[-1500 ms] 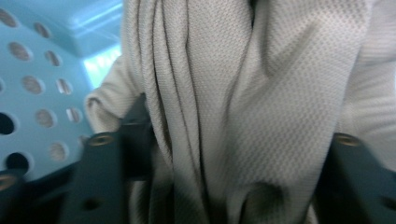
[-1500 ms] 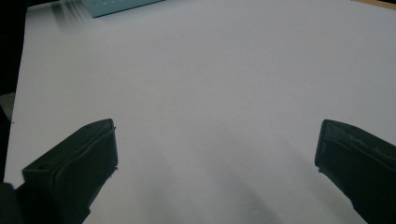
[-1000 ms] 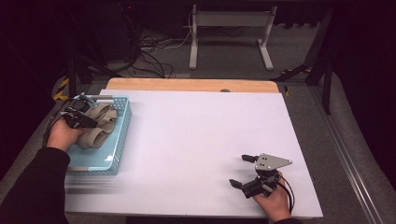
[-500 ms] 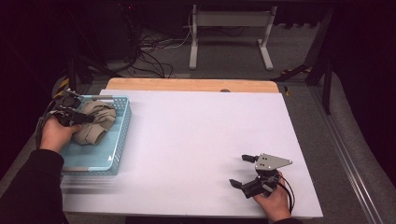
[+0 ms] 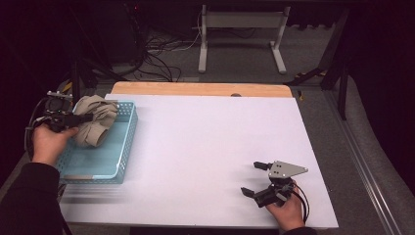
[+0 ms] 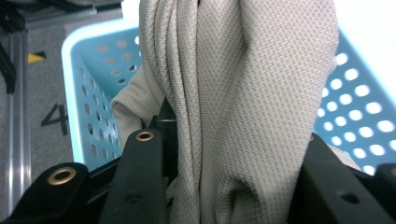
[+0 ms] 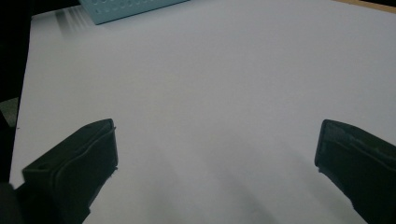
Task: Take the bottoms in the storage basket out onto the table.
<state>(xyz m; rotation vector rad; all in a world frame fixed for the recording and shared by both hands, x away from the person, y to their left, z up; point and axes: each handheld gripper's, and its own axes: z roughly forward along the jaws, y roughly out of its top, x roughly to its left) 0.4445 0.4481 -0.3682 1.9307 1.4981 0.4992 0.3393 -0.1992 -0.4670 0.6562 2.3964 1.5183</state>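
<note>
Left gripper at the bench's left edge, pinching a bunched beige knit cloth. Left gripper view: folds of the cloth are clamped between the two black jaws. The cloth hangs over the far-left part of a light blue perforated plastic basket, which sits along the left edge of the white bench; whether the cloth's lower end touches the basket floor I cannot tell. Right gripper near the front right corner, resting low over bare bench, jaws spread wide, nothing between them. Right gripper view: basket corner well apart, at top.
</note>
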